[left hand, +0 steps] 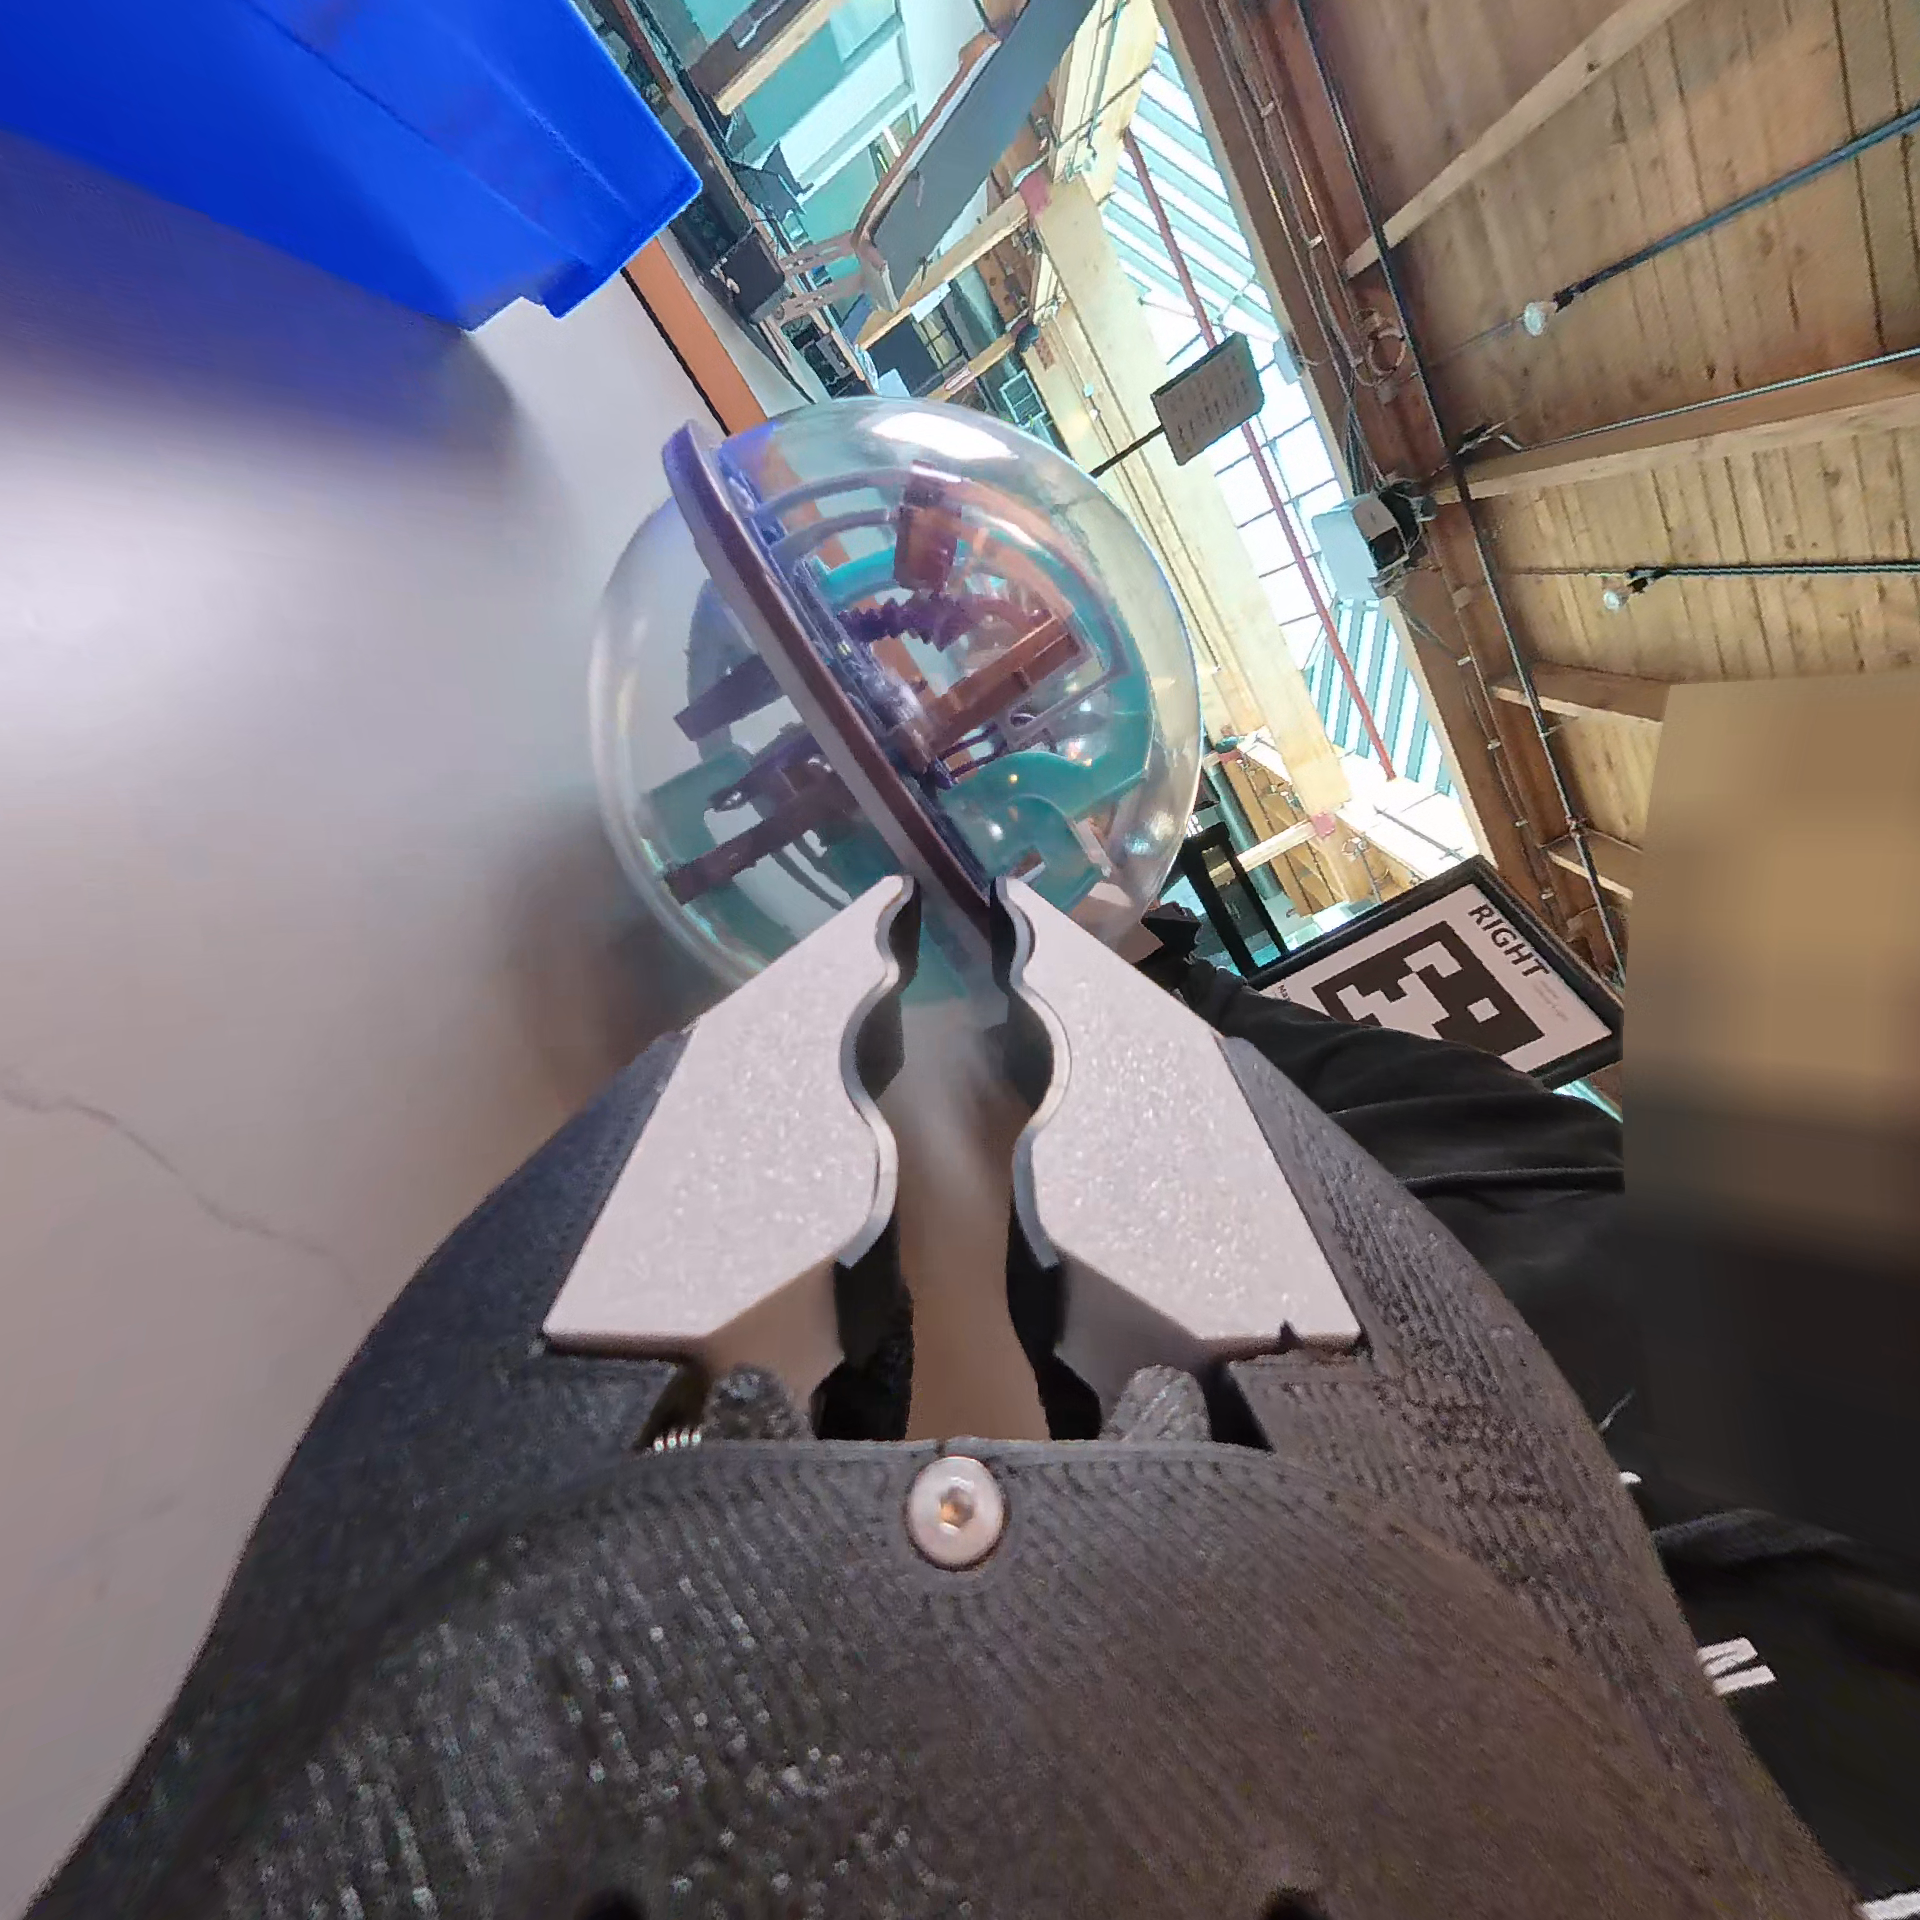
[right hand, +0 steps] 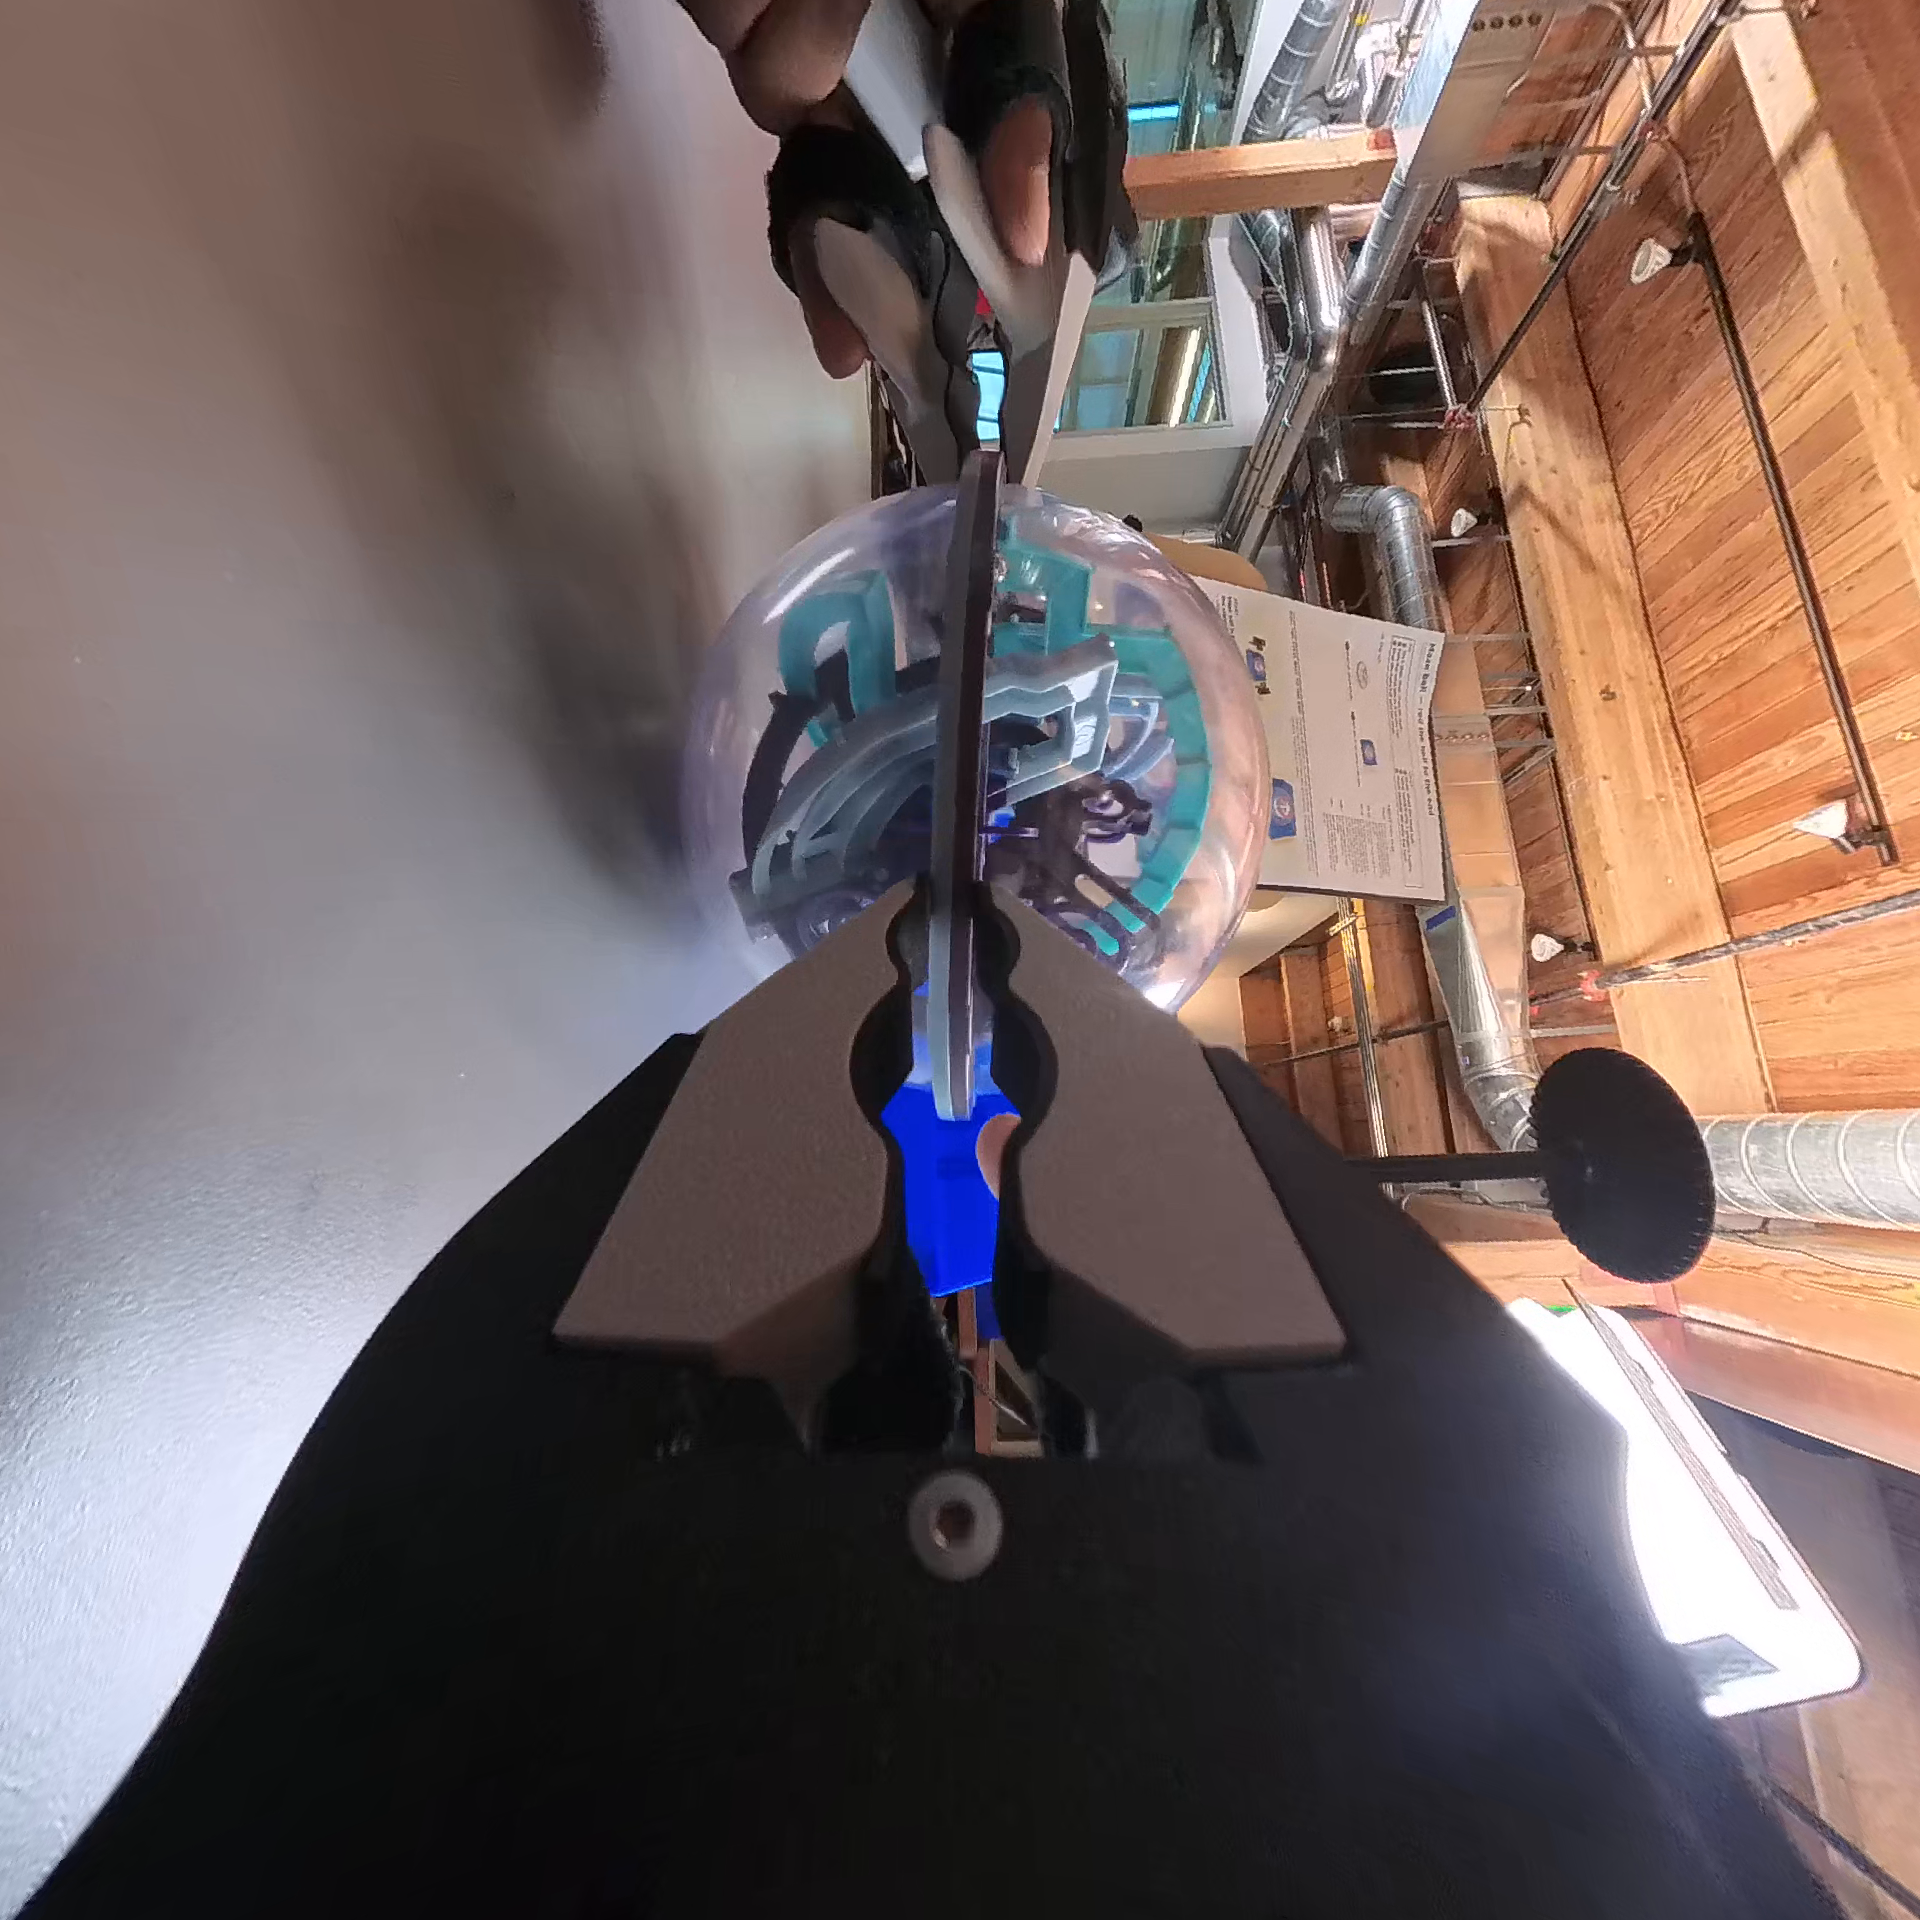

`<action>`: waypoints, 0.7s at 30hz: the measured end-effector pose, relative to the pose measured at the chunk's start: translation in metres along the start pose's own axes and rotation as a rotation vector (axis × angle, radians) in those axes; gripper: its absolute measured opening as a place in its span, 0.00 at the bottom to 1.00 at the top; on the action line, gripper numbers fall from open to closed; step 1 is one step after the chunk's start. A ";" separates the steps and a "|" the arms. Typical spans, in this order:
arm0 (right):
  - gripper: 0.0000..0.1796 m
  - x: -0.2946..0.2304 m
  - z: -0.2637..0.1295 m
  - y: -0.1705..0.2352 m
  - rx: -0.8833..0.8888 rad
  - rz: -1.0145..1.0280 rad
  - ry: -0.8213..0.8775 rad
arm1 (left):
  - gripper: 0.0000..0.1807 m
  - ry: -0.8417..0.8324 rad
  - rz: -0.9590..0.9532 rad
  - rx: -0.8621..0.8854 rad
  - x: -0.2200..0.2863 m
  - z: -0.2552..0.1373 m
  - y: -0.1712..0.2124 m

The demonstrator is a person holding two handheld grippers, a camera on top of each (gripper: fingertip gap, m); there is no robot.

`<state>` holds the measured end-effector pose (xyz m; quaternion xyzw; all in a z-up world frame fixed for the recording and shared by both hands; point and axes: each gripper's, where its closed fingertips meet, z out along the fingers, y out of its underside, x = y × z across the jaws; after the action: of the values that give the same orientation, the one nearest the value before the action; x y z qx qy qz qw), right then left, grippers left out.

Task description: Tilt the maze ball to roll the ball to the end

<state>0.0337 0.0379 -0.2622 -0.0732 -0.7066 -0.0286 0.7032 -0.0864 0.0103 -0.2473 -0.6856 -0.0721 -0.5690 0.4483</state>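
The maze ball [left hand: 904, 686] is a clear sphere with teal, brown and purple tracks inside and a dark flat rim around its middle. It is held up off the white table [left hand: 260, 831], tipped on its side. My left gripper [left hand: 956, 899] is shut on the rim at one edge. My right gripper [right hand: 956, 914] is shut on the rim [right hand: 961, 727] at the opposite edge of the maze ball [right hand: 1101, 727]. In the right wrist view the left gripper [right hand: 982, 416] shows beyond the ball, held by a gloved hand [right hand: 935, 135]. I cannot make out the small ball inside.
A blue bin [left hand: 343, 156] stands on the table at the upper left of the left wrist view. A marker board [left hand: 1455, 987] shows beyond the ball. In the right wrist view, a printed sheet [right hand: 1340, 758], a black round stand [right hand: 1621, 1174] and a white device [right hand: 1683, 1507] lie to the right.
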 end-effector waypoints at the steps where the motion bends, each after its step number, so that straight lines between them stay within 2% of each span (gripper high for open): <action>1: 0.03 -0.001 0.000 -0.001 0.007 -0.003 -0.003 | 0.06 0.003 -0.009 0.002 0.000 0.000 0.000; 5: 0.04 -0.001 -0.002 -0.006 0.033 0.063 -0.027 | 0.06 -0.016 0.003 -0.004 -0.002 -0.001 -0.001; 7: 0.09 0.001 -0.004 -0.009 0.069 0.194 -0.072 | 0.05 -0.010 -0.007 -0.008 -0.002 -0.001 -0.001; 9: 0.10 0.009 -0.008 -0.013 0.127 0.359 -0.127 | 0.05 -0.011 -0.015 -0.004 -0.003 -0.002 -0.001; 12: 0.23 0.023 -0.011 -0.008 0.182 0.591 -0.244 | 0.04 -0.015 -0.015 0.002 -0.004 -0.004 -0.004; 16: 0.43 0.047 -0.002 0.024 0.165 0.932 -0.394 | 0.04 -0.018 -0.025 0.008 -0.006 -0.006 -0.007; 18: 0.53 0.052 0.011 0.038 0.133 1.004 -0.459 | 0.03 -0.014 -0.041 0.012 -0.007 -0.005 -0.009; 21: 0.56 0.046 0.031 0.040 0.142 1.008 -0.595 | 0.03 -0.010 -0.058 0.011 -0.007 -0.003 -0.011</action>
<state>0.0089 0.0845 -0.2193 -0.3575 -0.7518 0.3782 0.4049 -0.0982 0.0176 -0.2477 -0.6837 -0.0975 -0.5779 0.4350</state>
